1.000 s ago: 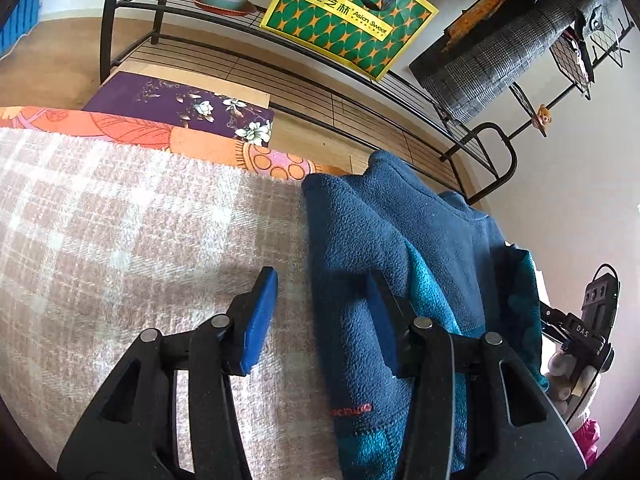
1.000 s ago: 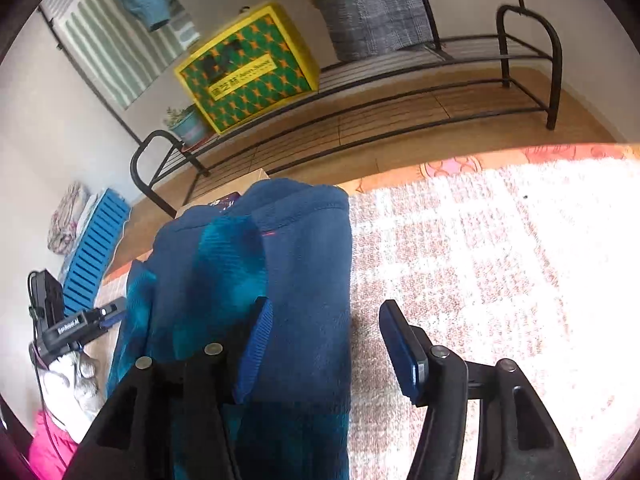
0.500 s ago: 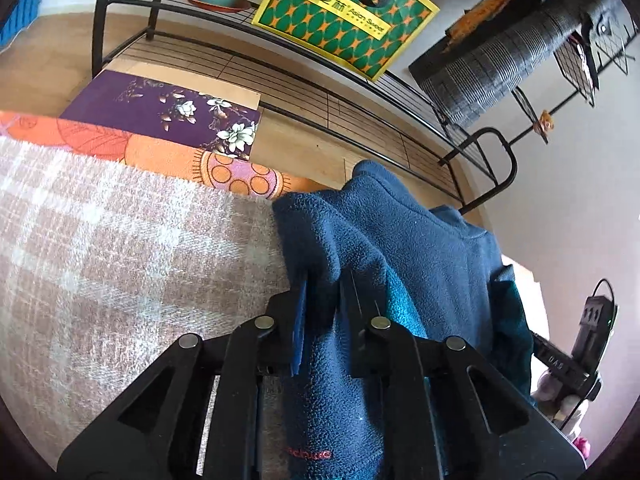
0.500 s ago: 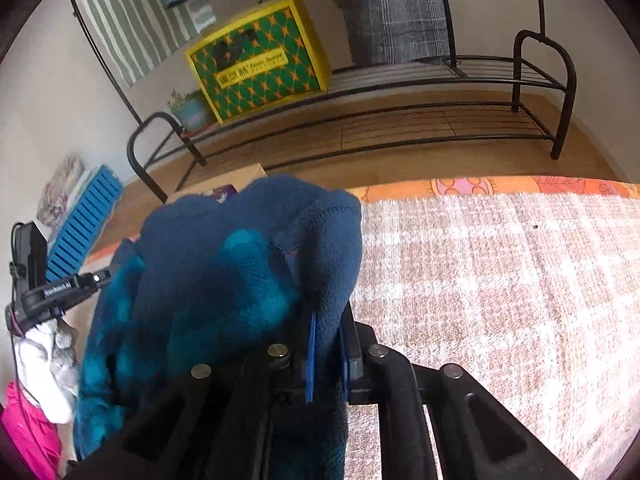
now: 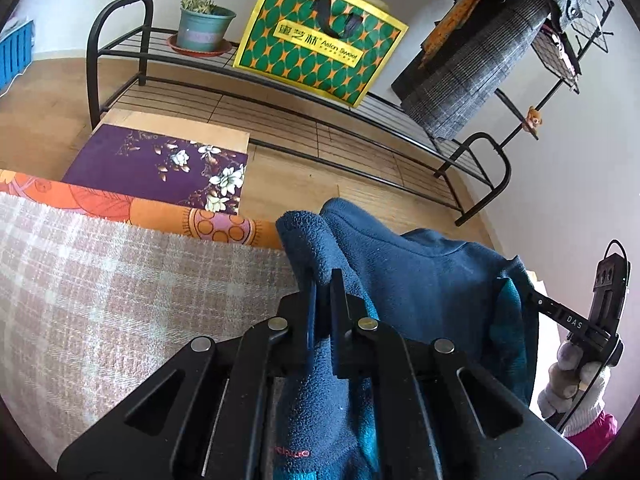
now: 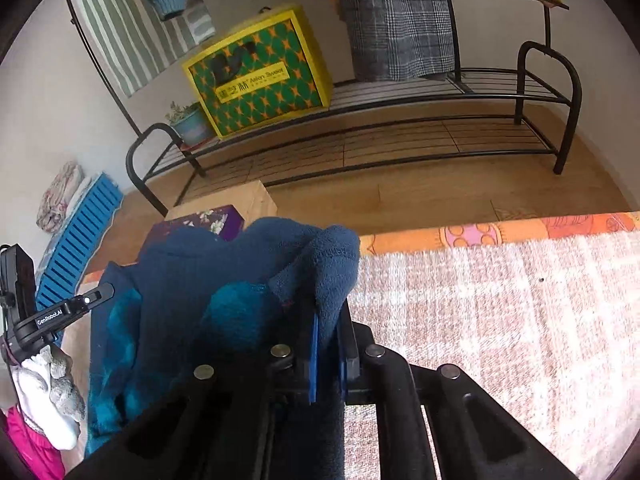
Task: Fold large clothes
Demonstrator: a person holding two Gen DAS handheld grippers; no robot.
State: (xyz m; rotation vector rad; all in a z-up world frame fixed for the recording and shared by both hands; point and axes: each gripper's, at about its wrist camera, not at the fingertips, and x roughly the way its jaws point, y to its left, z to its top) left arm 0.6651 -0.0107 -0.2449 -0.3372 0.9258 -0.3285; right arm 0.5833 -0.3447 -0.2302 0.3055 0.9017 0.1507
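A dark blue fleece jacket (image 5: 424, 280) with teal panels lies bunched on a pink plaid blanket (image 5: 120, 300). My left gripper (image 5: 322, 280) is shut on a fold at the fleece's left edge, and the cloth bulges up above its pads. In the right wrist view the same fleece (image 6: 188, 280) rises in a hump at the left. My right gripper (image 6: 328, 320) is shut on the fleece's right edge, with blue cloth pinched between the pads. Each view shows the other gripper, held in a white-gloved hand (image 5: 576, 372), at the fleece's far side (image 6: 48, 316).
An orange patterned sheet (image 5: 120, 208) edges the blanket. Beyond it are a purple floral box (image 5: 160, 164), a wooden floor and a long black metal rack (image 5: 320, 120). The rack bears a potted plant (image 5: 204, 24), a green and yellow bag (image 5: 316, 40) and a hanging grey plaid coat (image 6: 396, 20).
Both grippers went from open around the fleece's edges to shut on them. Both then rose, and the pinched edges lifted off the blanket.
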